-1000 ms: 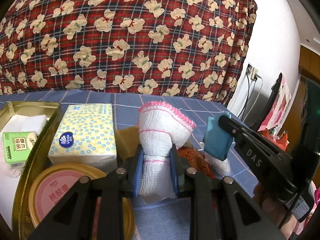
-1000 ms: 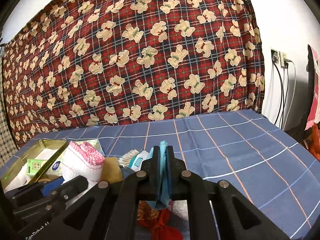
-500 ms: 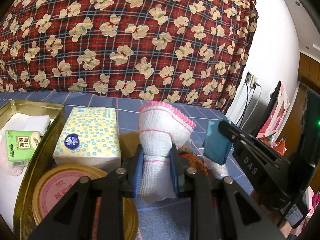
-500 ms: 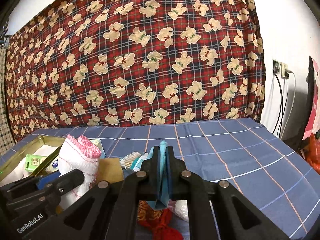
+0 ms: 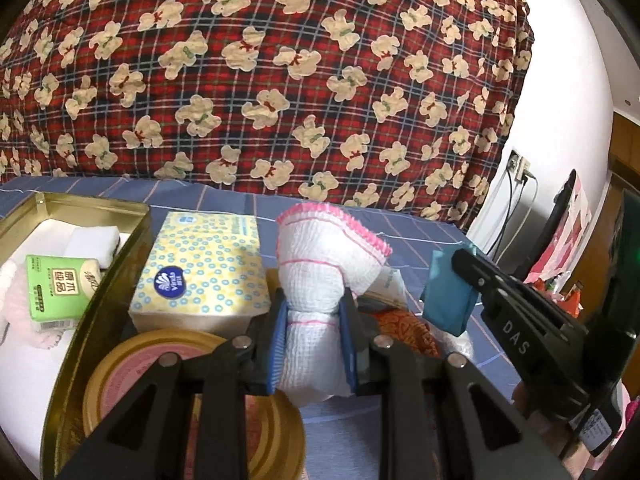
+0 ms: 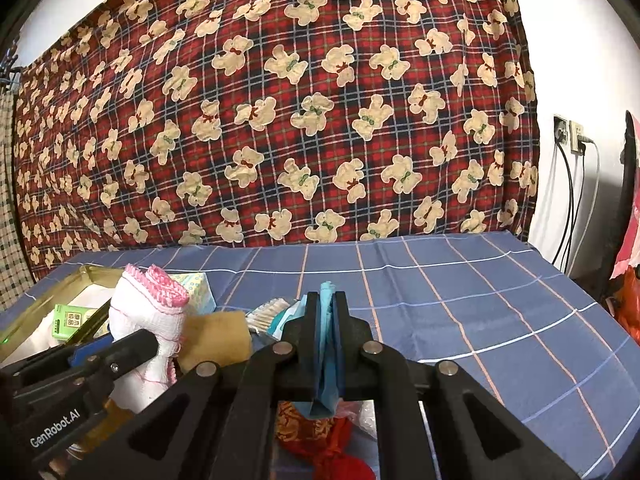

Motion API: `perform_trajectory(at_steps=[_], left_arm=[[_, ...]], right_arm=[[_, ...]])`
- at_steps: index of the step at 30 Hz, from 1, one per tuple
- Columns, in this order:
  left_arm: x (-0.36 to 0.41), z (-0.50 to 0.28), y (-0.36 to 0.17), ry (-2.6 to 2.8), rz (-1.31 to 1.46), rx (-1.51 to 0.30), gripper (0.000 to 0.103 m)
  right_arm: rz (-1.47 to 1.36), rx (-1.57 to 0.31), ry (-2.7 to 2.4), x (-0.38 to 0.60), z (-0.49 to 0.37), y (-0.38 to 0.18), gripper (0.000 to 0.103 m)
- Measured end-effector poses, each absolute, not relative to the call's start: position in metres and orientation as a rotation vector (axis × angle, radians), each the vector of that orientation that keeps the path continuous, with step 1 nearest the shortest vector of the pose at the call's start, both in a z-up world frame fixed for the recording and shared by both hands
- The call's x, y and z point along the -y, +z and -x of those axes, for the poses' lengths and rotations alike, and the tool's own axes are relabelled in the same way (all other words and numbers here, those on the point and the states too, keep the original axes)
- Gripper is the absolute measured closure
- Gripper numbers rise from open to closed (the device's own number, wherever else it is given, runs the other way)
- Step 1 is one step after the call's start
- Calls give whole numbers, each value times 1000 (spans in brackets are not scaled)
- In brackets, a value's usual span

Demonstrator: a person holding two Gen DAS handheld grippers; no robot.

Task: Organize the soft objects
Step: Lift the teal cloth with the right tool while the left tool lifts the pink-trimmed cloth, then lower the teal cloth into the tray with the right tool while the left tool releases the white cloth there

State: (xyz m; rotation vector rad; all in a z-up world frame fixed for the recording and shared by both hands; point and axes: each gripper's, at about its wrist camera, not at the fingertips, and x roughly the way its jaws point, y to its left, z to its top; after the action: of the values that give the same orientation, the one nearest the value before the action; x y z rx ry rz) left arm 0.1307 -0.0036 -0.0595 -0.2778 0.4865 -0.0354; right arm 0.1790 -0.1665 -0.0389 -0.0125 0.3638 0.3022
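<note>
On my left wrist view the left tongs (image 5: 314, 344) are clenched on a rolled white waffle-weave cloth (image 5: 320, 276) with pink stitched edging, its top flaring above the blue pads. Only this view shows me the round gold tin lid (image 5: 192, 392) with its pink face below the tongs, the full top of the yellow dotted tissue box (image 5: 204, 264), and a white block (image 5: 94, 240) lying inside the gold metal tray (image 5: 100, 312) beside the green tissue pack (image 5: 60, 284). It also shows the right tongs (image 5: 460, 276) from the side, a flat teal cloth (image 5: 446, 300) pinched at their tip.

My right wrist view gives that grip head-on: the right tongs (image 6: 328, 344) are squeezed tight on the teal cloth (image 6: 326, 376), a thin folded strip hanging out below. Only here do I see a tan sponge (image 6: 218, 336), a bundle of cotton swabs (image 6: 268, 312) and a red fabric pouch (image 6: 340, 452) under the tongs. The left tongs (image 6: 148, 344) and the white cloth (image 6: 148, 320) appear at the left, close to the tray (image 6: 76, 280).

Everything sits on a counter (image 6: 460, 312) draped in a blue cloth with thin white and orange check lines. Behind it hangs a red plaid sheet (image 6: 280, 112) printed with cream bears, against a white wall with a socket and dark cables (image 6: 572, 184) at the right.
</note>
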Motion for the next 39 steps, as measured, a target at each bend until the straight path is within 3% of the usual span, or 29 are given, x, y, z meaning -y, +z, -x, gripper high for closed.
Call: perform_trajectory(at_steps=[29,39], left_arm=[[14,-119,-49,22,168,-410,81],[-9,-101,-30,9,181,-404,81]], right_arm=[[52,-338,371,151,-174,-36,96],[20,-372,505,115,-180,1,96]])
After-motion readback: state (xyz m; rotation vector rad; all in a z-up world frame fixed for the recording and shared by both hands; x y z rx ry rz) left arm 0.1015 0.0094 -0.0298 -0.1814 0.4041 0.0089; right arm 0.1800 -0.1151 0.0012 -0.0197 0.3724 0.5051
